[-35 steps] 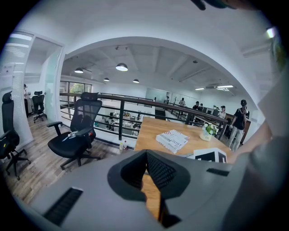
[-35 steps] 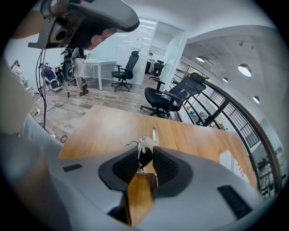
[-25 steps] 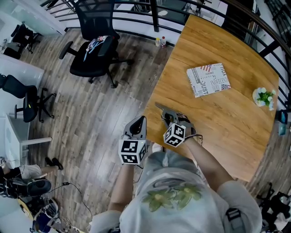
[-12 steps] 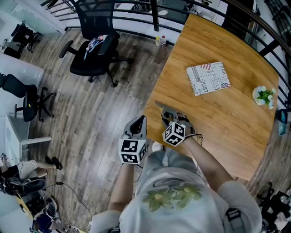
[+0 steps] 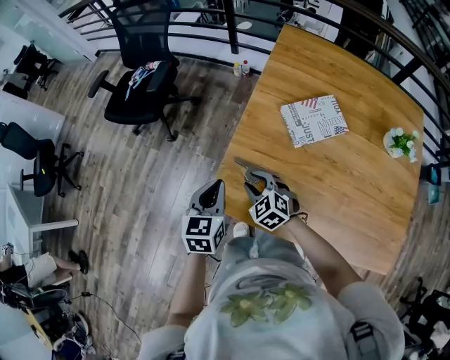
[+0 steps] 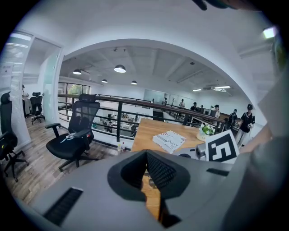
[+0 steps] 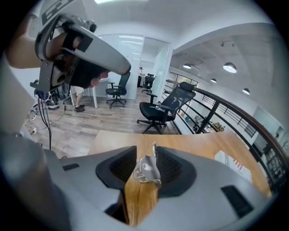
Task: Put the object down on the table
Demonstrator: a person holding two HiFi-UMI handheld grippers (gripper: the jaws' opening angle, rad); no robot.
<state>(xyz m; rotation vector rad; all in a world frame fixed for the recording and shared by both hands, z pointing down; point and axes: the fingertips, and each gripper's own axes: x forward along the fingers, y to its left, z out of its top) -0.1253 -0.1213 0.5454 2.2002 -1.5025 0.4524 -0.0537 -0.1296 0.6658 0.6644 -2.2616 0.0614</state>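
head view from above, gripper views low, forward, all share table [image 5: 351, 183]

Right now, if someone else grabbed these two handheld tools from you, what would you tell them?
Left gripper: fingers shut, nothing between them, beside the corner of the table.
Right gripper: fingers closing around a small metal piece that seems to lie on the table; not clearly pinched.
Done: piece looks set down. Left: open wide, pull the gripper back.

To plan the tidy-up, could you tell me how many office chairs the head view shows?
3: a chair near the railing, a second at the left edge, a third top left. More may be hidden.
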